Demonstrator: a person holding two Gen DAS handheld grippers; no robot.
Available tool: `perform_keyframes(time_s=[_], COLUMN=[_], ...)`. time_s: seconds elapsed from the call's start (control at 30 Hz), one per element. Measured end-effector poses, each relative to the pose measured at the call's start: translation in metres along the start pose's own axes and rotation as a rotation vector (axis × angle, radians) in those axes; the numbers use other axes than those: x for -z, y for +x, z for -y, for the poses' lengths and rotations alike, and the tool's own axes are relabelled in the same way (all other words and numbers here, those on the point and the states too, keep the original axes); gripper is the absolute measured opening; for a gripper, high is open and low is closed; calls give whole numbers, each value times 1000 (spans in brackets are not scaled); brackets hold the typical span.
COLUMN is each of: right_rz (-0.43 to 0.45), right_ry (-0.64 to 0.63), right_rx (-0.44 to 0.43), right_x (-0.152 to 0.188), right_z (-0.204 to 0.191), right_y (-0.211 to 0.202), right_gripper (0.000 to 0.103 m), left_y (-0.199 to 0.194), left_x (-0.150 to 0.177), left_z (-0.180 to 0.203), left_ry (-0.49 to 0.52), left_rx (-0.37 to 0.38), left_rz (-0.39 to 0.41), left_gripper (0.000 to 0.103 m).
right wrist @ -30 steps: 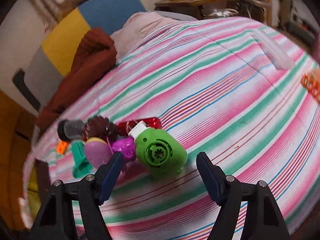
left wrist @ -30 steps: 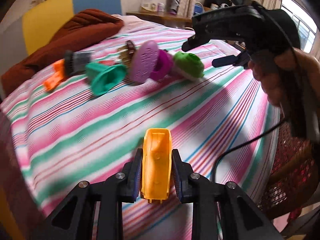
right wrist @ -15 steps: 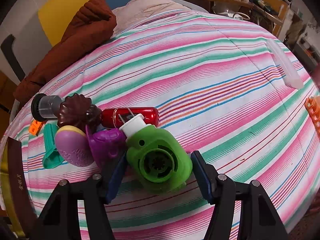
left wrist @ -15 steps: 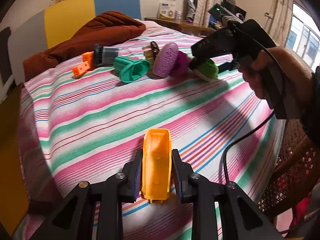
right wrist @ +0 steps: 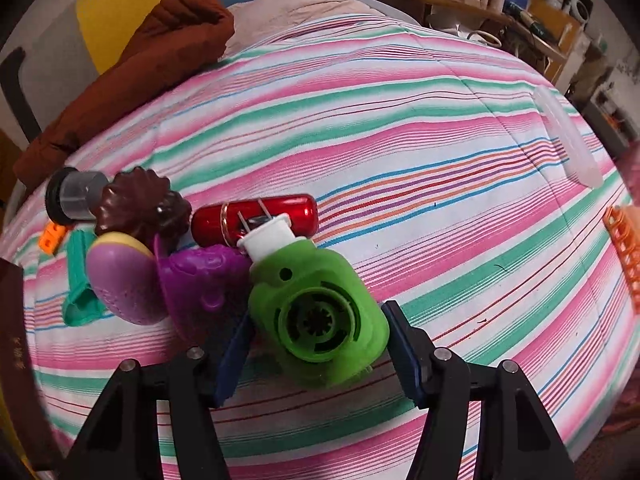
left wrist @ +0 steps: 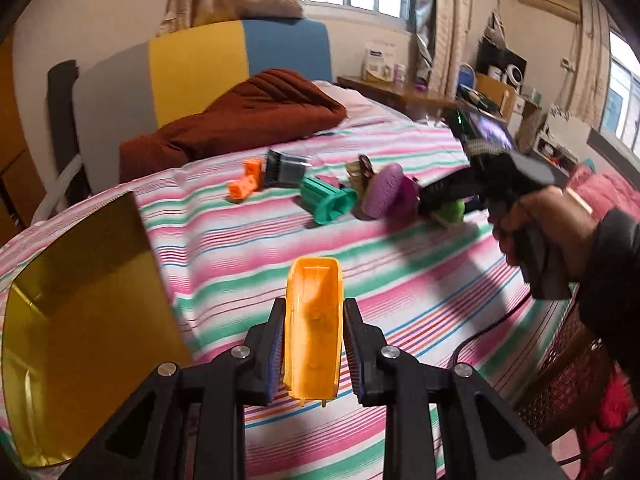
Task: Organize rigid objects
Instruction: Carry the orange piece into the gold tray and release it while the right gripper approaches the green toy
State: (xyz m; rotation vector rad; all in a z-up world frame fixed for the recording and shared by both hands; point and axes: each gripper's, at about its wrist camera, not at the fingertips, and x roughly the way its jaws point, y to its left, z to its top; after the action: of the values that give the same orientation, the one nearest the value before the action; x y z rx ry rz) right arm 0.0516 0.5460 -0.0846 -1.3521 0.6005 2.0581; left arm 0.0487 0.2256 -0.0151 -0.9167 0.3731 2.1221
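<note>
An orange plastic scoop-shaped piece (left wrist: 313,330), hollow side up, sat clamped lengthwise between two gripper fingers above the striped bedspread. Farther up the bed, a cluster lay touching: a green camera-shaped toy (right wrist: 316,314) with a white neck, a red cylinder (right wrist: 256,218), a purple moulded piece (right wrist: 200,280), a lilac egg-shaped shell (right wrist: 120,276), and a brown ridged shell (right wrist: 140,204). Beside them lay a teal ribbed cup (left wrist: 328,200) on its side, a grey cylinder with a black cap (right wrist: 74,196), and a small orange block (left wrist: 244,186).

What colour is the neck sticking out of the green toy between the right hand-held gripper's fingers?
White; the neck tops the green toy, clearest in the right wrist view.
</note>
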Motion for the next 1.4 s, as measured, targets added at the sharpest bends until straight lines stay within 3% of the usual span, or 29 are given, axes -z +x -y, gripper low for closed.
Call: perform_keyframes(time_s=[0.27, 0.43, 0.63, 0.8, 0.97, 1.1, 1.27, 1.4], right_rz=[11, 25, 41, 59, 71, 83, 85, 86], right_ry=[-57, -104, -148, -200, -231, -265, -271, -272], right_rx=[68, 107, 142, 186, 210, 237, 239, 241], right_x=[6, 6, 7, 8, 10, 11, 10, 11], right_z=[-7, -20, -25, -35, -41, -45, -45, -46], right_y=[-2, 0, -2, -2, -2, 0, 0, -1], right_gripper=[61, 58, 58, 58, 58, 58, 58, 58], left_y=[-28, -43, -25, 1, 22, 25, 29, 22], left_x=[1, 3, 21, 38, 39, 40, 38, 41], left_z=[-45, -115, -215, -274, -294, -308, -315, -312], left_ry=[-111, -212, -357, -494, -493, -558, -562, -562], left_rx=[-51, -172, -336, -362, -422, -399, -392, -448], left_rz=[31, 52, -33, -129, -177, -197, -227, -214], left_gripper=[26, 26, 26, 26, 26, 26, 28, 32])
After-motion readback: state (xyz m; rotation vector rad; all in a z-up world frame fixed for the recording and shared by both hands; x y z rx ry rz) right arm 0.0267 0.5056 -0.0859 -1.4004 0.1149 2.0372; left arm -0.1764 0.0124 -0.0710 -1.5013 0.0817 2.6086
